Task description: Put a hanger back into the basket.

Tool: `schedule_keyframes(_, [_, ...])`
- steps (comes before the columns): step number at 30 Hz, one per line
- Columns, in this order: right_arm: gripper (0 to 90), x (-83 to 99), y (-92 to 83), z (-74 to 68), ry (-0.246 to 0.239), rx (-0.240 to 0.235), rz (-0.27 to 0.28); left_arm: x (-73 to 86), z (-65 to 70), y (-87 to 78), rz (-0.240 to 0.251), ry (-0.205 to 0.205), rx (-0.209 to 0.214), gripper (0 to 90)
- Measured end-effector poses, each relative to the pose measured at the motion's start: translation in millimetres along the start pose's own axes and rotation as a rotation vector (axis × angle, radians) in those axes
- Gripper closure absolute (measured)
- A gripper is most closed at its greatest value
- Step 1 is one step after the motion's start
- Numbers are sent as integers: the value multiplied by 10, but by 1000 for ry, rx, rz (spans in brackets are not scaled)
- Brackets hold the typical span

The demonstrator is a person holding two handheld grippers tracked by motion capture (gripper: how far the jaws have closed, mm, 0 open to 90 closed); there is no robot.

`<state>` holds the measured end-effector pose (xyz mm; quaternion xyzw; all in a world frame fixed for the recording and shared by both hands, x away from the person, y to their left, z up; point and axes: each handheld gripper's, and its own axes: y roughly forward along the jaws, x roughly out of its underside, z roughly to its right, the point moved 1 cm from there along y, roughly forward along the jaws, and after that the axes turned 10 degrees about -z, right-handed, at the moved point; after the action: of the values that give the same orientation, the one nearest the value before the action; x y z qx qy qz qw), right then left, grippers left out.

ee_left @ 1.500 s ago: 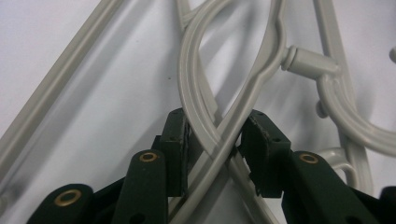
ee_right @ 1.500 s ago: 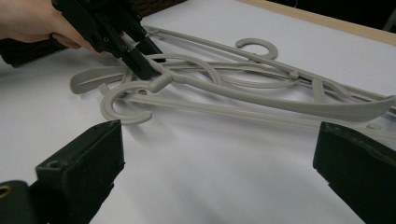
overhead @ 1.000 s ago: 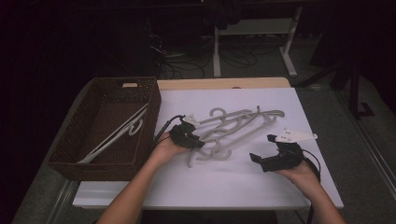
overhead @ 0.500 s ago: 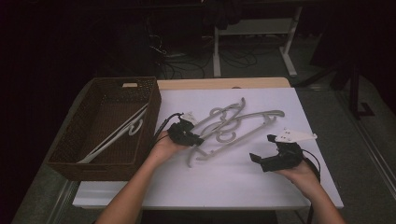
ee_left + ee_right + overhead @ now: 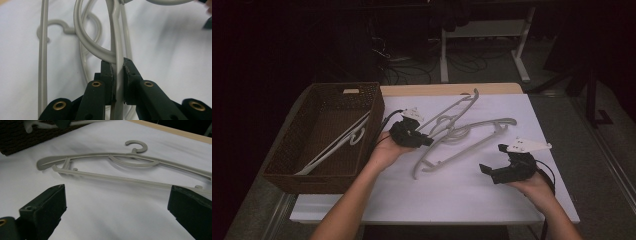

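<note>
Left gripper (image 5: 117, 75) clamps hanger (image 5: 118, 45) — right gripper (image 5: 115, 212) agape.

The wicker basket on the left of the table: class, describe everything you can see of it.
The wicker basket is a dark brown, rectangular, woven tray with low walls and a cut-out handle slot in its far end wall. It stands upright at the table's left edge, beside the white sheet. Inside, a pale hanger lies slanted along its floor, its hook near the right wall. The left gripper and its hand work just right of it; whether they touch it is unclear.

Left hand-held gripper (image 5: 428, 141) clamped, right hand-held gripper (image 5: 492, 171) agape
</note>
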<state>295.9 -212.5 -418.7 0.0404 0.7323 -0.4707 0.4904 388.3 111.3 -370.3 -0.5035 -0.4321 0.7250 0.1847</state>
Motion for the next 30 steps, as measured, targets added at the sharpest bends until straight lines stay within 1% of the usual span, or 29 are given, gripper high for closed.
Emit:
schedule_keyframes(3, [14,-2,0,-5,-3,0,0,-80,23,-173,12,-5,5,814])
schedule_keyframes(4, [14,-2,0,-5,-3,0,0,-80,23,-173,12,-5,5,814])
schedule_keyframes(5, [14,-2,-1,-8,-4,0,0,-128,36,-300,18,-2,8,814])
schedule_keyframes(6, [14,-2,-1,-8,-4,0,0,-128,36,-300,18,-2,8,814])
schedule_keyframes(7, [14,-3,-3,-10,0,-1,2,-160,44,-430,28,1,16,814])
schedule_keyframes(8, [14,-3,-3,-9,-1,-1,1,-160,44,-430,28,1,16,814])
schedule_keyframes(9, [14,-2,-4,-8,-2,-1,1,-178,42,-563,36,-1,23,814])
schedule_keyframes(10, [14,-2,-4,-8,-2,-1,1,-178,42,-563,36,-1,23,814])
schedule_keyframes(11, [14,-2,-7,-6,-1,0,3,-180,25,-702,40,-2,32,814])
schedule_keyframes(12, [14,-3,-8,-6,-1,-1,4,-180,25,-702,40,-2,32,814])
schedule_keyframes(13, [14,-4,-8,-5,-1,0,5,-176,7,-848,41,-2,22,814])
schedule_keyframes(14, [14,-4,-8,-5,-1,0,5,-176,7,-848,41,-2,22,814])
schedule_keyframes(15, [14,-5,-6,-5,-2,1,5,-163,-26,-1009,41,-3,8,814])
schedule_keyframes(16, [14,-5,-6,-5,-2,1,5,-163,-26,-1009,41,-3,8,814])
schedule_keyframes(17, [14,-8,-3,-7,-2,1,4,-133,-63,-1173,50,-4,-6,814])
schedule_keyframes(19, [14,-8,-1,-11,-3,0,3,-84,-106,-1336,59,-6,-16,814])
schedule_keyframes(20, [14,-8,-1,-11,-3,0,3,-84,-106,-1336,59,-6,-16,814])
schedule_keyframes(21, [14,-8,0,-10,-5,1,3,-45,-133,-1430,66,-10,-23,814])
schedule_keyframes(22, [14,-9,1,-11,-2,0,2,22,-172,-1553,70,-15,-39,814])
schedule_keyframes(23, [14,-9,2,-9,-2,1,1,66,-200,-1622,65,-17,-52,814])
schedule_keyframes(26, [14,-9,3,-9,-2,1,0,223,-293,-1804,66,-40,-89,814])
schedule_keyframes(30, [14,-12,9,-6,-3,2,1,469,-436,-1992,54,-89,-139,814])
